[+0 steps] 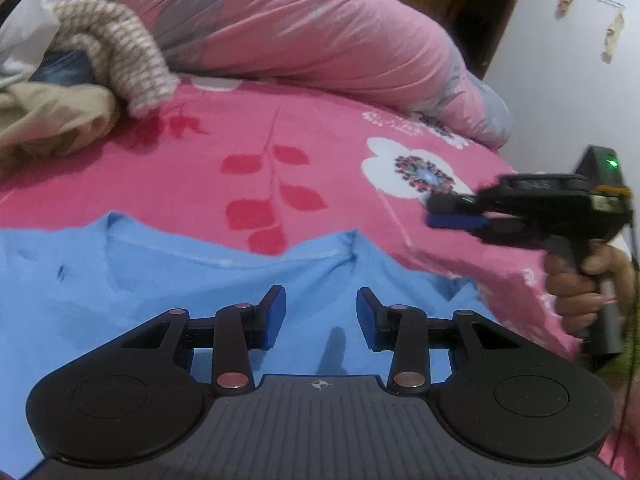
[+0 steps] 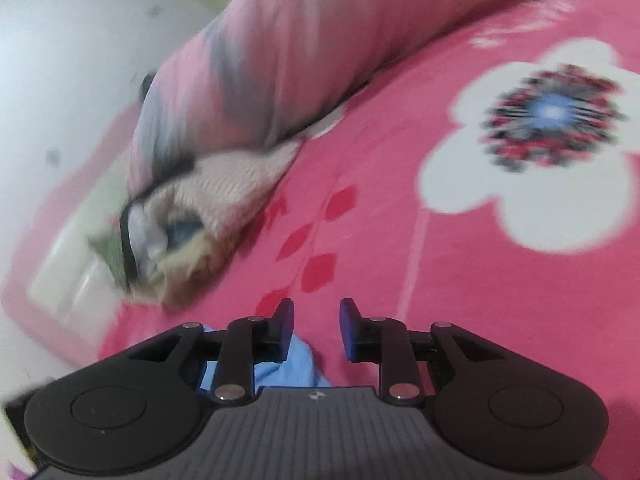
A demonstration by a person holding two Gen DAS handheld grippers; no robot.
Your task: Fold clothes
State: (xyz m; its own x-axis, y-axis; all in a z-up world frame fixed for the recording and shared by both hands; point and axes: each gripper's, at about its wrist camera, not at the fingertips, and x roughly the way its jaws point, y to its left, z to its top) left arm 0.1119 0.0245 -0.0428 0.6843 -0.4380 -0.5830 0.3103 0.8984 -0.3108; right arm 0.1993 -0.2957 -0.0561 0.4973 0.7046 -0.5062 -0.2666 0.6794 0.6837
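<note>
From the left wrist camera I see my left tongs [image 1: 320, 316] standing apart with nothing between the pads, hovering over the blue T-shirt [image 1: 168, 300]. The shirt lies flat on the pink floral bedsheet [image 1: 248, 136], neckline [image 1: 224, 256] facing away from me, so its long axis runs from the collar back toward me under the camera. The tongs sit roughly over the upper chest, just short of the collar. Off to the right, my right tongs [image 1: 456, 212] hang above the bed, held in a hand [image 1: 580, 288], beyond the shirt's right shoulder [image 1: 452, 292] and clear of the cloth. They look nearly together from this side, though blur keeps me from being sure. A heap of other clothes [image 1: 72, 80] waits at the far left, against the rolled pink quilt [image 1: 320, 32].

From the right wrist camera, the right tongs [image 2: 316, 328] are parted by a narrow gap, empty, pointing across bare sheet [image 2: 400, 216]. A corner of the blue shirt [image 2: 288, 364] shows low and left, behind the left finger [image 2: 285, 326] rather than between the pads. So for this arm the shirt lies back and to the left.

I judge the left hand is nearer the garment; the right must swing inward and down to reach the shoulder or sleeve before any fold starts.
</note>
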